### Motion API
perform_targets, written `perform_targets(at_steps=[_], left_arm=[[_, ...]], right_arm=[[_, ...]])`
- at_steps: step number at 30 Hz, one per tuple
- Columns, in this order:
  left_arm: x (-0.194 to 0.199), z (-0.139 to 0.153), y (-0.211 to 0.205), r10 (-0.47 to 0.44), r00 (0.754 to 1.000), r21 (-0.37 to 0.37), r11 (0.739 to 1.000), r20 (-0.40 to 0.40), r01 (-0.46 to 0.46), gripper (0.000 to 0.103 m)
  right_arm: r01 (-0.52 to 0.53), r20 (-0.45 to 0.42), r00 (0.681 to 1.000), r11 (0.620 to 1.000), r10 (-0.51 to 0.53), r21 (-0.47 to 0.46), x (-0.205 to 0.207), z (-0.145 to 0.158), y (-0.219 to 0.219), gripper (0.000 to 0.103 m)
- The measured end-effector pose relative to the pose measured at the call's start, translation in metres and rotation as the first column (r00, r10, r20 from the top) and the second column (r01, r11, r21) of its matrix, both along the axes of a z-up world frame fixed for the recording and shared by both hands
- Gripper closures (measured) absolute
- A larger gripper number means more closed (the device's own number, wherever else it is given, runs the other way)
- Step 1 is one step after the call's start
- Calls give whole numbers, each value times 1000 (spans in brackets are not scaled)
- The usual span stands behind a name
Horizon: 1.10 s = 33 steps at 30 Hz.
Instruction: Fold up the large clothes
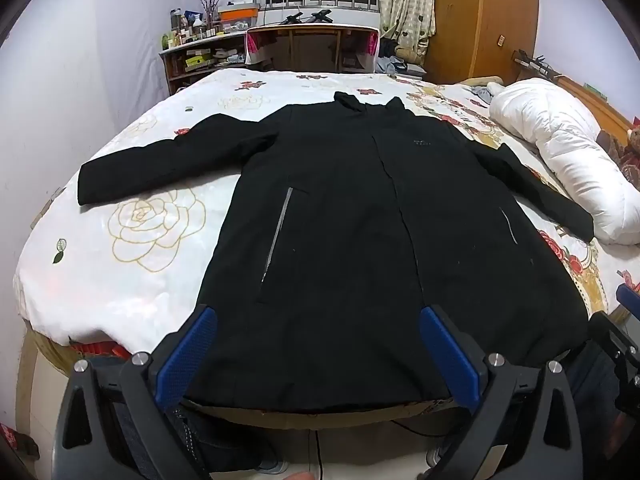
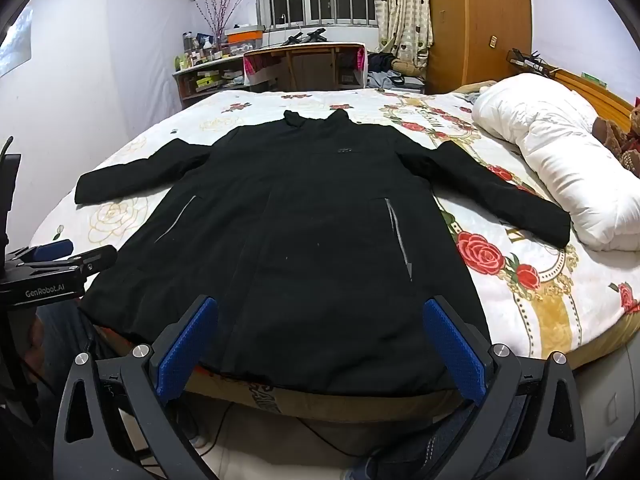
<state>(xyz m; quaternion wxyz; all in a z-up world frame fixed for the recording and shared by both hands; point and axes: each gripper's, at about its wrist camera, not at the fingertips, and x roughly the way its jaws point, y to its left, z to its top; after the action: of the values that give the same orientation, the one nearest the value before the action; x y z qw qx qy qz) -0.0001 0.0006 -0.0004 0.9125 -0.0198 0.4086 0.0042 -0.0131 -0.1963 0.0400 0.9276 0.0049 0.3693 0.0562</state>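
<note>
Both pairs of jaws stand spread wide, with nothing between them. The left gripper (image 1: 318, 344) hovers above the hem of the black coat (image 1: 352, 208), near its left part, and the right gripper (image 2: 320, 340) hovers above the hem more to the right. Neither of them touches the cloth, as far as I can judge.

The coat lies face up and flat on the bed (image 1: 132, 240), over a bedspread printed with roses. Its hem reaches the near edge of the mattress and the collar points to the far side. The left sleeve (image 1: 160, 168) and the right sleeve (image 2: 504, 188) are both stretched outward, and the cuff of the right one ends just beside the rolled white duvet (image 2: 560, 160).

I judge that the folding is not yet begun: the coat is only laid out and made smooth. All the folds are left, probably first the sleeves across the body, then the body from hem to collar.

For containers, an orange box (image 1: 238, 12) stands on the far desk (image 1: 208, 44) among bottles; what is inside I cannot tell.
</note>
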Motion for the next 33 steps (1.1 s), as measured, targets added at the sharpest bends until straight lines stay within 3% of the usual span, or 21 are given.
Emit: perform_targets(at_steps=[33], left_arm=[[3, -7, -2, -13, 1000, 20, 1000, -29, 14, 0]], right_arm=[[-6, -27, 1000, 1000, 6, -1, 3, -7, 0, 1]])
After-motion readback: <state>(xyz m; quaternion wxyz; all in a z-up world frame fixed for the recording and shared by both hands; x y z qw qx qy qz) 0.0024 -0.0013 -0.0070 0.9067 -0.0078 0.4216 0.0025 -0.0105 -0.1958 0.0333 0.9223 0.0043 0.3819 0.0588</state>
